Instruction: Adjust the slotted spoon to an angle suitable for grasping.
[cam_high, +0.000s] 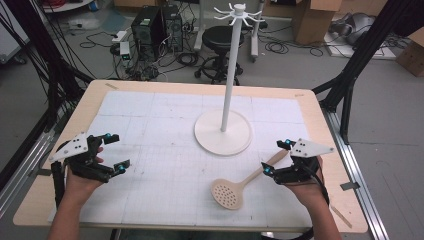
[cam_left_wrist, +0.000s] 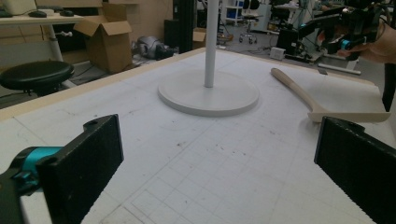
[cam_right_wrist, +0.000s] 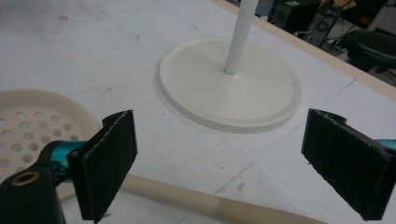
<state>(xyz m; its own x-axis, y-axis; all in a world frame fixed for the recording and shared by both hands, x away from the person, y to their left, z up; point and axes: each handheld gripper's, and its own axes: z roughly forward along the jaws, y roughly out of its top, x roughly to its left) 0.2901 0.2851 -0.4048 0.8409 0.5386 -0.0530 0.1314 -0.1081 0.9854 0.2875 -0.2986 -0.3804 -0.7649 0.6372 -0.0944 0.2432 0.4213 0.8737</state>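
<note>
My right claw (cam_high: 277, 157) is wide open and hangs just over the handle of the spoon with holes (cam_high: 235, 188). The spoon lies flat on the worktop (cam_high: 150, 150), its round end toward me and its handle pointing to my right claw. My left claw (cam_high: 116, 152) is open too, far off on the left, holding nothing. The white stand (cam_high: 223, 131) is behind the spoon

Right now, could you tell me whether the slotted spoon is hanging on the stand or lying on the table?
Lying flat on the table. The slotted spoon rests beside the stand, its handle under the open right tongs.
</note>
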